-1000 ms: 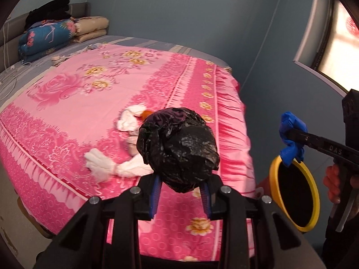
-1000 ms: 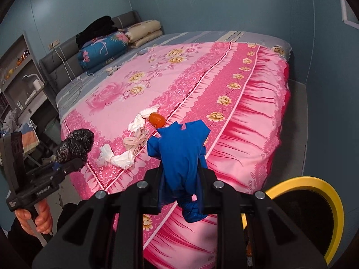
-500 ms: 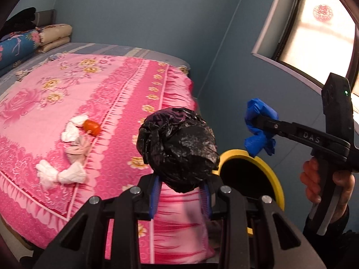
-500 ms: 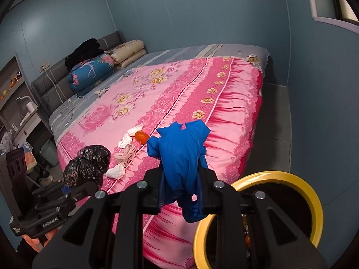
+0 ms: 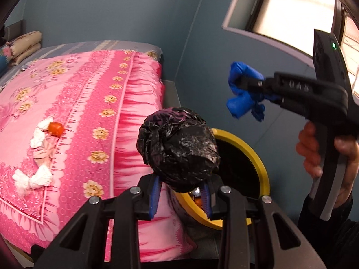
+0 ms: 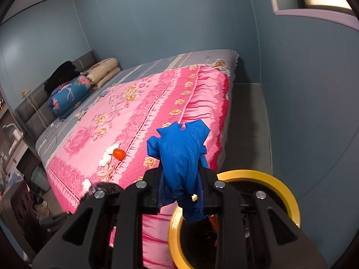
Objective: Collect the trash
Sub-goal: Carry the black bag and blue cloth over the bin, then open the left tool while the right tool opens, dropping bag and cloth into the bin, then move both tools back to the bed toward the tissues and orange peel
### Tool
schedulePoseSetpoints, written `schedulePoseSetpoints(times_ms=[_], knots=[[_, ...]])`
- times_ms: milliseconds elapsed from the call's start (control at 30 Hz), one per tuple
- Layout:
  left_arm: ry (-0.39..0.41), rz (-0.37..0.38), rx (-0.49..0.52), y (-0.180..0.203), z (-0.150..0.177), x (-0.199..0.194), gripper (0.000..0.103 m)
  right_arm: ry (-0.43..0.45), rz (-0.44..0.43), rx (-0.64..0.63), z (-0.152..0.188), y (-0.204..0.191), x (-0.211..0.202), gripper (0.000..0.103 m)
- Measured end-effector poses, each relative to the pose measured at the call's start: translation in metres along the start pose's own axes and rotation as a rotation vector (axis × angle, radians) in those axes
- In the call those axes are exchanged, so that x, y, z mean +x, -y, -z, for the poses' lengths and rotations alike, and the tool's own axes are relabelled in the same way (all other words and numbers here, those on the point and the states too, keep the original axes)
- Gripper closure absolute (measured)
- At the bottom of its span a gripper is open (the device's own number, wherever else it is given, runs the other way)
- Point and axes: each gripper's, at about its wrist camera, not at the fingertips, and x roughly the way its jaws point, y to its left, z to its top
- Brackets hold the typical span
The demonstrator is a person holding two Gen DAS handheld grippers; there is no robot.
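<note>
Left hand-held gripper (image 5: 180,198) pinches a crumpled black plastic bag (image 5: 178,148); right hand-held gripper (image 6: 181,192) pinches a blue glove (image 6: 181,154); released off-centre, either could miss the yellow-rimmed bin (image 6: 285,192) and land on the floor.

The yellow-rimmed bin (image 6: 289,201) is partly hidden — the blue glove (image 6: 182,157) and gripper frame cover its near rim and most of its dark inside. Beside the bin, the black bag (image 6: 105,188) shows only a blurred sliver.
</note>
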Motion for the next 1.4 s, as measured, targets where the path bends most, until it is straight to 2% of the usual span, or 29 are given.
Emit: schedulePoseSetpoints(times_ms=[267, 400, 667, 933, 1200, 1400], knots=[[-0.082, 0.063, 0.032, 0.028, 0.004, 0.036, 0.074, 0.003, -0.021, 0.086, 0.001, 0.042, 0.003, 0.079], [-0.12, 0.067, 0.053, 0.044, 0.006, 0.049, 0.074, -0.008, -0.042, 0.13, 0.006, 0.06, 0.006, 0.077], [-0.154, 0.092, 0.089, 0.069, 0.009, 0.062, 0.072, -0.031, -0.055, 0.201, 0.018, 0.086, 0.012, 0.066], [-0.16, 0.095, 0.055, 0.06, 0.011, 0.063, 0.048, 0.05, 0.023, 0.263, 0.021, 0.105, -0.007, 0.05], [-0.111, 0.074, 0.035, 0.051, 0.007, 0.046, 0.035, 0.069, -0.013, 0.233, 0.012, 0.102, -0.011, 0.049], [-0.048, 0.008, 0.038, 0.034, 0.004, 0.027, 0.023, 0.09, -0.055, 0.194, 0.01, 0.092, -0.014, 0.036]])
